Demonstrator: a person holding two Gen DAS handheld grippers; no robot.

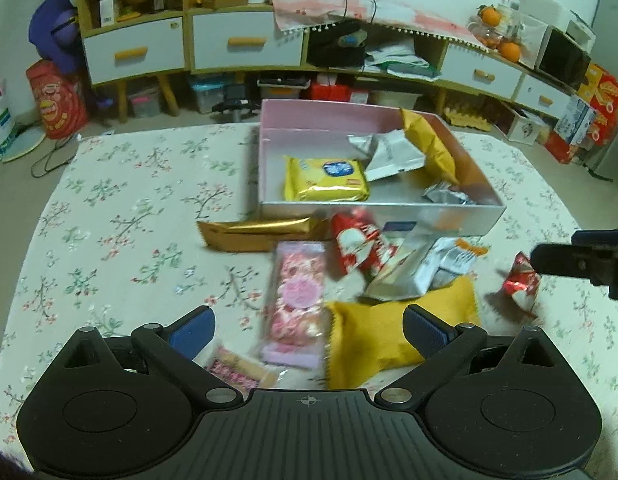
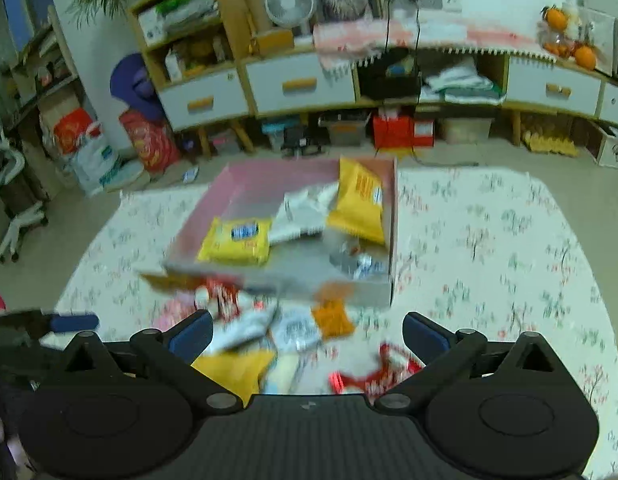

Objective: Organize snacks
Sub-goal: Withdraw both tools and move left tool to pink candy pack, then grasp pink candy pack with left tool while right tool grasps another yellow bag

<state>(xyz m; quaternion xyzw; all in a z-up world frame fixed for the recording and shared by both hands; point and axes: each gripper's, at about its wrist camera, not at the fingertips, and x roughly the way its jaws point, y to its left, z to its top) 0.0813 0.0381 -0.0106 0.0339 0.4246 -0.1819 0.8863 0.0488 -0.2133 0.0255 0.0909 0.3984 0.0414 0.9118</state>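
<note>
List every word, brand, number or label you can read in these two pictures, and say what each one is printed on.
None can be read.
Yellow packet in the pink box: blue label, blurred.
Pink packet: round label, blurred.
Red wrapper: white print, blurred.
Red bag on the floor: gold print, too small.

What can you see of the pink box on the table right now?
The box is a shallow, open-topped rectangle with pink inner walls and a paler, silvery front wall, cardboard by the look of it. It sits flat on the flowered tablecloth. Inside lie a yellow packet with a blue label, a white and silver wrapper, a large yellow bag leaning on its far right wall, and a small silver packet. Loose snacks crowd against its front wall. No gripper touches it.
</note>
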